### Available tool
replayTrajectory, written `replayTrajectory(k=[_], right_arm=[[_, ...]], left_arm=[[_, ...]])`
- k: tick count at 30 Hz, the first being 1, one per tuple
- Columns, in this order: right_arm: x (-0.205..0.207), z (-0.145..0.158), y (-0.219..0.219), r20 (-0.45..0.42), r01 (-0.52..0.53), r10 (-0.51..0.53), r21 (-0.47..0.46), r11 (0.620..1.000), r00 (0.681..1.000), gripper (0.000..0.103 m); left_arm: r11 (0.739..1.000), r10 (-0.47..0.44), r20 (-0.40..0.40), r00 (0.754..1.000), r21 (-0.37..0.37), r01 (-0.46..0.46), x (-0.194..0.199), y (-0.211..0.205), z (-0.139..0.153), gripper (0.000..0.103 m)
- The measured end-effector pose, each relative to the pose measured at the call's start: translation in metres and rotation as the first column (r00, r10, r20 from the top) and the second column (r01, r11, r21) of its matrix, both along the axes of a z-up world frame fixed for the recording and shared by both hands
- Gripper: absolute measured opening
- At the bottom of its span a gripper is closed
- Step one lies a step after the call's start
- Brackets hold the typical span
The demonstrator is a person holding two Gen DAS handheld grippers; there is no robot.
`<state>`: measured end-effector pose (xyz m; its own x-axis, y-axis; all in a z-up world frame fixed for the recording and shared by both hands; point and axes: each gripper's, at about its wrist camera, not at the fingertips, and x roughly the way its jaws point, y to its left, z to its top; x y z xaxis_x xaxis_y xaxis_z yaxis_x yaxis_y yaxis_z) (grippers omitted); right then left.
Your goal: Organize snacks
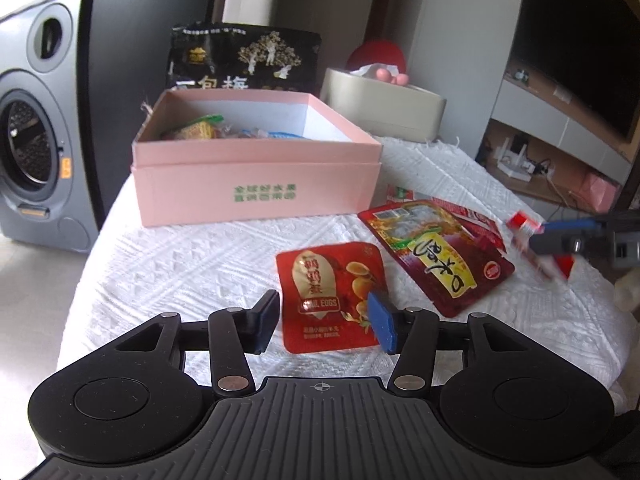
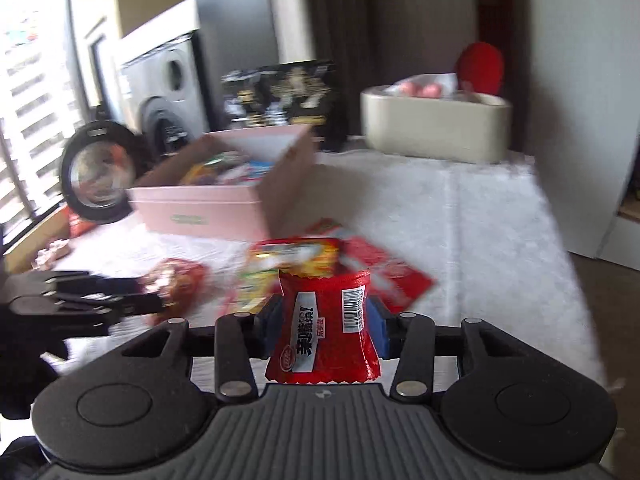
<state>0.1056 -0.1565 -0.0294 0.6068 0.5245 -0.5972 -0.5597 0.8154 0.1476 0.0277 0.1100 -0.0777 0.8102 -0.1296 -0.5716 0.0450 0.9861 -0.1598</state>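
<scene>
Two grippers: the right gripper [image 2: 324, 322] pinches a crinkled red sachet [image 2: 325, 328] with a barcode; the left gripper [image 1: 326, 320] hangs open over the egg packet [image 1: 331, 294].

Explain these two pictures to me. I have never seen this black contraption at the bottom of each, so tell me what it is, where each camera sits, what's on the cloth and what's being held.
There is no robot: a person holds a two-finger gripper in each hand, with a camera on each looking along its fingers.

In the left view, the left gripper is open over a quail egg packet on the white tablecloth. Beside it lies a larger red pouch, and behind stands an open pink box with snacks inside.

In the right view, the right gripper pinches a small red snack packet, apparently lifted off the cloth.
</scene>
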Motion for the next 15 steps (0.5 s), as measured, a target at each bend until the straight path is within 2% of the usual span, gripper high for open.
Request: replayTrajectory(k=[4,8,11,13,15], right_arm=[[-0.013,-0.022,0.037,0.016,-0.091,0.093,-0.079,0.993,0.996,0.044],[-0.016,-0.036,0.047,0.013,-0.127,0.13,-0.121,0.984,0.991,0.058],[-0.017,-0.044,0.045,0.007,-0.108,0.11,-0.142,0.984,0.994,0.065],[-0.02,-0.048,0.044,0.029,-0.089,0.095,-0.154,0.984,0.995,0.073],[-0.022,-0.051,0.041,0.048,-0.078,0.086,-0.158,0.984,0.995,0.079]], left_arm=[[0.999,0.04,0.024,0.999,0.032,-0.041,-0.006,0.001,0.015,0.052],[1.0,-0.007,0.02,1.0,0.019,0.007,0.0,-0.01,0.021,0.052],[0.998,-0.032,-0.032,0.999,0.055,0.033,0.013,-0.026,0.01,0.052],[0.993,-0.019,-0.024,1.0,0.114,0.021,0.017,-0.034,0.007,0.054],[0.992,-0.016,-0.019,1.0,0.128,0.018,0.018,-0.037,0.007,0.054]])
